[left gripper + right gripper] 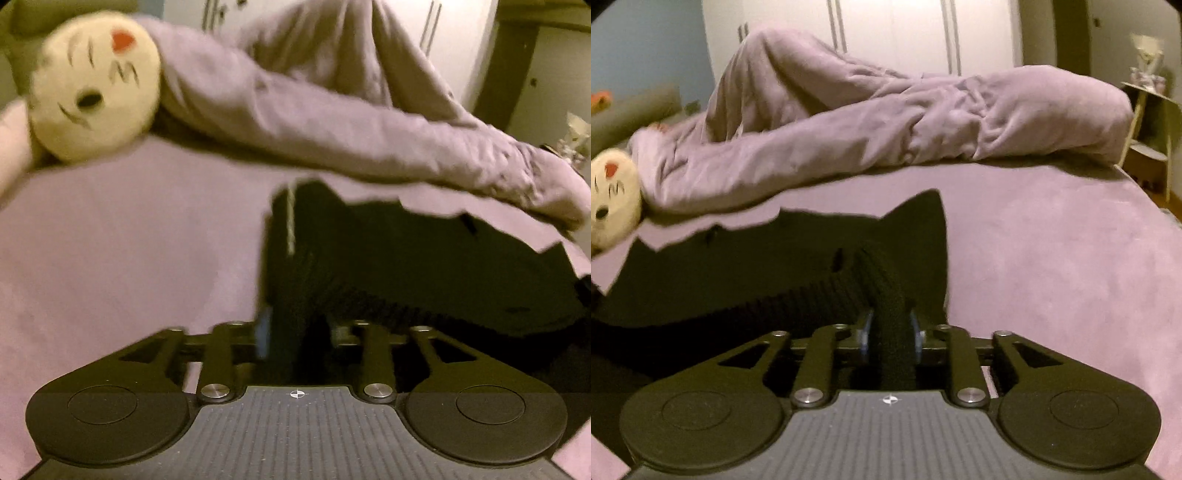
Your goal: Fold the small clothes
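Note:
A small black garment with a ribbed waistband (406,266) lies on the pink bed sheet (129,251). A pale drawstring hangs at its left edge. My left gripper (299,332) is shut on the garment's near left corner. In the right wrist view the same black garment (768,266) spreads to the left, and my right gripper (890,332) is shut on a bunched fold of its ribbed band, which stands up between the blue pads. Both grips sit low over the sheet.
A rumpled pink duvet (886,122) lies across the bed behind the garment. A round cream plush toy (96,85) sits at the left. A small side table (1148,125) stands past the bed's right edge. White wardrobe doors (894,33) are behind.

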The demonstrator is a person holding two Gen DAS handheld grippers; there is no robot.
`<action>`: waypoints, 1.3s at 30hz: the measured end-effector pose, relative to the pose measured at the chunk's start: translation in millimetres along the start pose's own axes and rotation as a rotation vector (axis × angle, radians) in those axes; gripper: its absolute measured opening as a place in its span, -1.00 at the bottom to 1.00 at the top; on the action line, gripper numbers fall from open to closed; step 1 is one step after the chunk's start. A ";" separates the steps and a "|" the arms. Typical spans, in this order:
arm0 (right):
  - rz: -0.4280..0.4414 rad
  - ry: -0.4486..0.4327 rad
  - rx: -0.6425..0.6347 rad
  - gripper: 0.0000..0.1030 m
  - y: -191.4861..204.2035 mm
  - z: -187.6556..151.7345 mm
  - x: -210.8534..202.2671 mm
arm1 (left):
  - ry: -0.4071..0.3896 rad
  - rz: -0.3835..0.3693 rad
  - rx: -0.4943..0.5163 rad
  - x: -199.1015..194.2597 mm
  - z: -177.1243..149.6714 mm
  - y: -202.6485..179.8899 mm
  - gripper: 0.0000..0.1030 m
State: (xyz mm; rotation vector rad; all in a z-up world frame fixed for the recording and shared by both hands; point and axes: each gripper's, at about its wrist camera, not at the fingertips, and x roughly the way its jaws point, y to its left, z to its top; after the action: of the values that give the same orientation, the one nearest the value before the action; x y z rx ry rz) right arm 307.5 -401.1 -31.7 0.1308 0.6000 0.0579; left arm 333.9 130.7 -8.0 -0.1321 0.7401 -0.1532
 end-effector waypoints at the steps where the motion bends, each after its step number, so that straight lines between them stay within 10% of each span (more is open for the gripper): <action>1: 0.006 -0.005 -0.015 -0.25 -0.1 0.1 0.8 | 0.012 -0.011 -0.004 3.3 -2.7 1.4 0.08; 3: 0.037 -0.001 -0.026 0.31 -0.6 3.7 2.1 | 0.023 -0.047 -0.033 8.8 -4.0 5.8 0.32; 6: 0.043 0.038 -0.099 0.34 8.3 10.7 16.4 | 0.035 -0.123 -0.111 15.5 1.4 15.2 0.39; 12: 0.063 0.044 -0.171 -0.69 23.7 5.8 12.7 | 0.045 -0.114 -0.030 17.5 3.5 8.9 -0.51; 15: 0.073 0.017 -0.145 -0.78 22.1 3.1 3.8 | 0.038 -0.131 -0.025 15.6 2.3 9.4 -0.77; 28: 0.209 -0.079 0.337 -0.83 -25.8 32.5 5.4 | -0.086 -0.276 -0.497 22.6 51.5 68.2 -0.81; 39: 0.227 -0.028 0.594 -0.84 -50.6 27.5 1.9 | -0.069 -0.301 -0.540 7.4 64.7 59.6 -0.82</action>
State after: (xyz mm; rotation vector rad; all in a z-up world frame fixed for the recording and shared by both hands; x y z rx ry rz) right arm 325.6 -453.9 -17.3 0.7752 0.5580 0.0961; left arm 388.8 192.0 24.1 -0.7613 0.6752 -0.2316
